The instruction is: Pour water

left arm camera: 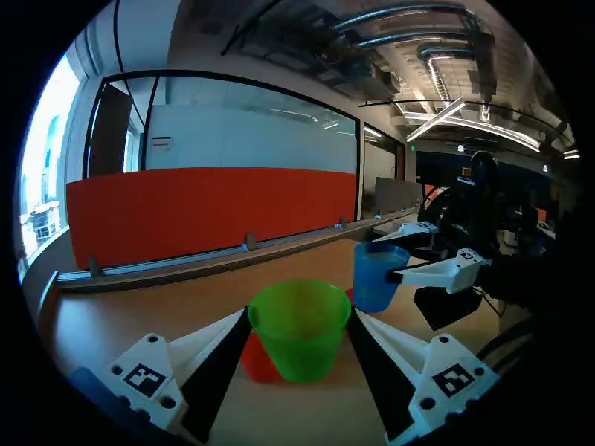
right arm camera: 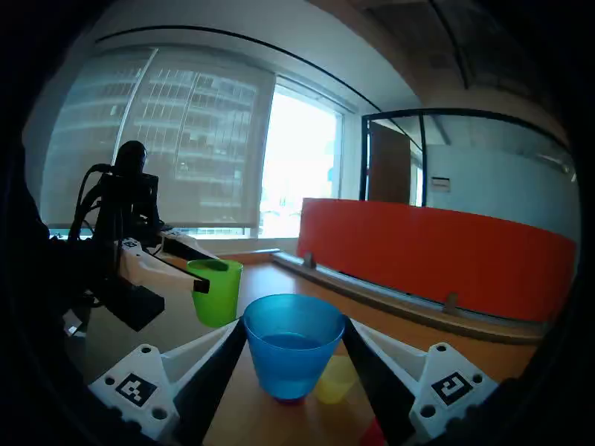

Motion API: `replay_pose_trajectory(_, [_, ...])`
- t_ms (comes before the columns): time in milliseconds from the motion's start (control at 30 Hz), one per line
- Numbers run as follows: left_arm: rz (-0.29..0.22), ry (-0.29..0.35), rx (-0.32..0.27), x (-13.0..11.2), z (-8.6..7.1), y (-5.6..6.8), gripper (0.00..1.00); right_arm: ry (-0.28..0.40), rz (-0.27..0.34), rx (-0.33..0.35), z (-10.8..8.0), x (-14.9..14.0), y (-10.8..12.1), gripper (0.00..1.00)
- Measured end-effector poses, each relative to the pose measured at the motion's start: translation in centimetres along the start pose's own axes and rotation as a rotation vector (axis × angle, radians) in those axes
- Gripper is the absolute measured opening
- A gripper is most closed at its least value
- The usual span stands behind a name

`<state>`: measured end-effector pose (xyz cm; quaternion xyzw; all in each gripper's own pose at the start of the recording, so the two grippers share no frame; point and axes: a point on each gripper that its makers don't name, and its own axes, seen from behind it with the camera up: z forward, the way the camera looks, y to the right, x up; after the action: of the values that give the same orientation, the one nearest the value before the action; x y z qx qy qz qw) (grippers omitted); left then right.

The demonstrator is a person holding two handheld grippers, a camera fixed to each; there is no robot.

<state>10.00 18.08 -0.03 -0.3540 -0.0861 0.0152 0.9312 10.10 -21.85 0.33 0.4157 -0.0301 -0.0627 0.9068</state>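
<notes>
In the left gripper view, the left gripper (left arm camera: 297, 318) had its fingers (left arm camera: 220, 355) clamped on the green cup (left arm camera: 300, 334), one to each side just under the rim. The cup was upright and level above the bench (left arm camera: 141, 316). A red cup (left arm camera: 256, 363) sat low behind it, partly hidden. Further right, the blue cup (left arm camera: 372, 286) hung upright in the right gripper (left arm camera: 385, 259), near the green one but apart from it. In the right gripper view, that gripper's fingers (right arm camera: 375, 364) pressed on the blue cup from both sides. A flat level of water (right arm camera: 291, 342) showed inside it, and a yellow cup (right arm camera: 336, 377) stood just behind it on the bench.

The step in hand looked like the approach before the pour, blue into green. To do it well, I judged that the blue rim should come over the green mouth before any tilt. It should then roll slowly, so the stream lands well inside the far wall. The green cup should be held level and firm, since it looked light enough to twist under the stream.

All the cups were thin, smooth, translucent plastic, tapering from a wide round rim to a narrower base. A hard squeeze could bow the wall, and a loose hold could let a cup slip down. The bench was matt and wood-toned, and an orange panel (left arm camera: 208, 212) ran along its back edge
</notes>
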Motion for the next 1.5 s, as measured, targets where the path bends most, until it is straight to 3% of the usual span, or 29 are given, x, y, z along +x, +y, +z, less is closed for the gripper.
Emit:
replay_pose_trajectory(700, [0.032, -0.001, -0.007, -0.5, 0.0, -0.2, 0.89, -0.009, 0.002, 0.006, 0.8, 0.0, -0.2, 0.94])
replay_pose_trajectory(1200, [0.004, 0.068, -0.005, 0.6, 0.3, -0.3, 0.89, -0.016, 0.006, 0.008, 1.2, 0.0, 0.2, 0.93])
replay_pose_trajectory(1500, [0.016, 0.076, -0.002, 1.0, 0.1, -0.3, 0.89, -0.017, 0.002, 0.013, 1.3, 0.1, 0.1, 0.94])
